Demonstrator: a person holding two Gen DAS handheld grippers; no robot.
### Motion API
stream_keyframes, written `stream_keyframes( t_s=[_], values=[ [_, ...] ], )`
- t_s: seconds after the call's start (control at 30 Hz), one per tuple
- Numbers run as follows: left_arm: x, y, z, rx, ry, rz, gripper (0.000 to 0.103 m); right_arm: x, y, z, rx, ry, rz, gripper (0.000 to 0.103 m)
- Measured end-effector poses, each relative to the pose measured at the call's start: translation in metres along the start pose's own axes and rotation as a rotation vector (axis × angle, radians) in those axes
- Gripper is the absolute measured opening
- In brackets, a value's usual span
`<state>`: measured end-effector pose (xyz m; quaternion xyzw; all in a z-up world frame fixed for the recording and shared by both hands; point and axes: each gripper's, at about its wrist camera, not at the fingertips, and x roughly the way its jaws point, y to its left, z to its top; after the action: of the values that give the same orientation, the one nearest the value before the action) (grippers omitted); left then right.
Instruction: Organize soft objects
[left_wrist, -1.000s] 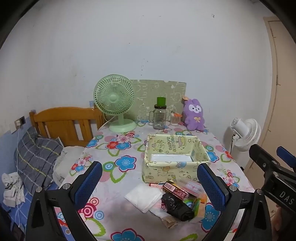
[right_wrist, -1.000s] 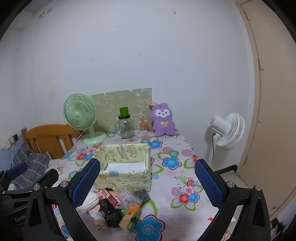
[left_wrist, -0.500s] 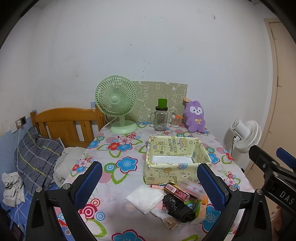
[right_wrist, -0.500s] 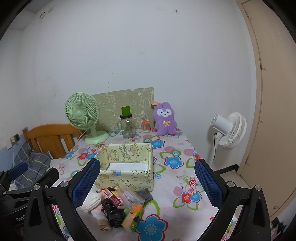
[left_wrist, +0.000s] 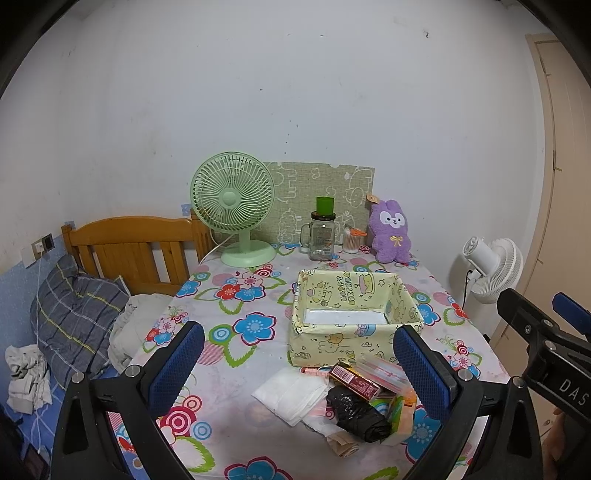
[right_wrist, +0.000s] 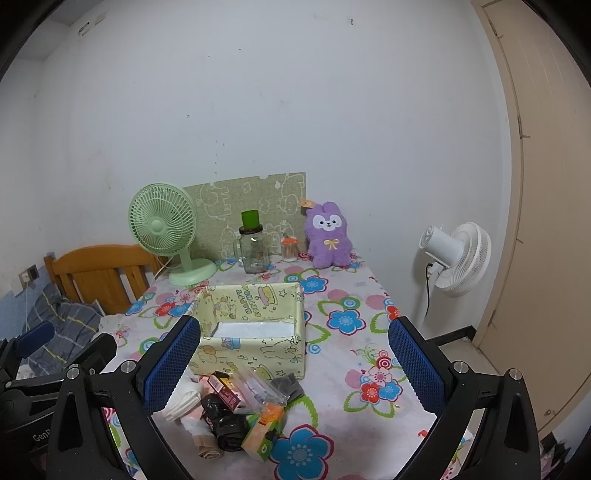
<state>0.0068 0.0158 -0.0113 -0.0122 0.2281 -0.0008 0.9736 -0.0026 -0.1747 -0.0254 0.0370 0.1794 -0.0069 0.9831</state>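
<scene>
Left wrist view: we see both claws, left claw (left_wrist: 297, 363) and right claw (right_wrist: 291, 363), spread wide and empty before a yellow fabric box (left_wrist: 352, 317) printed "HAPPY BIRTHDAY".

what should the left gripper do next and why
Probably lower the left gripper onto the white folded cloth. Its jaws are open and empty, the cloth lies at the pile's near-left edge, and the yellow fabric box behind it looks empty.

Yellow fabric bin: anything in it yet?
Empty: the yellow fabric bin shows only its bare white floor; the pile of items lies on the table before it.
</scene>
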Motion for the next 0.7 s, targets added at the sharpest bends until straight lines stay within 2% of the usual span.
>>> stream_keyframes(
  t_s=[0.17, 0.7],
  values=[
    [-0.0015, -0.0004, -0.0012, 0.004, 0.001, -0.006, 0.103, -0.0010, -0.0023, -0.0007, 0.016, 0.011, 0.029, 0.103],
    [-0.0046, -0.0032, -0.0019, 0.020, 0.003, -0.012, 0.102, -0.0014, 0.0006, 0.0026, 0.012, 0.026, 0.026, 0.103]
  ],
)
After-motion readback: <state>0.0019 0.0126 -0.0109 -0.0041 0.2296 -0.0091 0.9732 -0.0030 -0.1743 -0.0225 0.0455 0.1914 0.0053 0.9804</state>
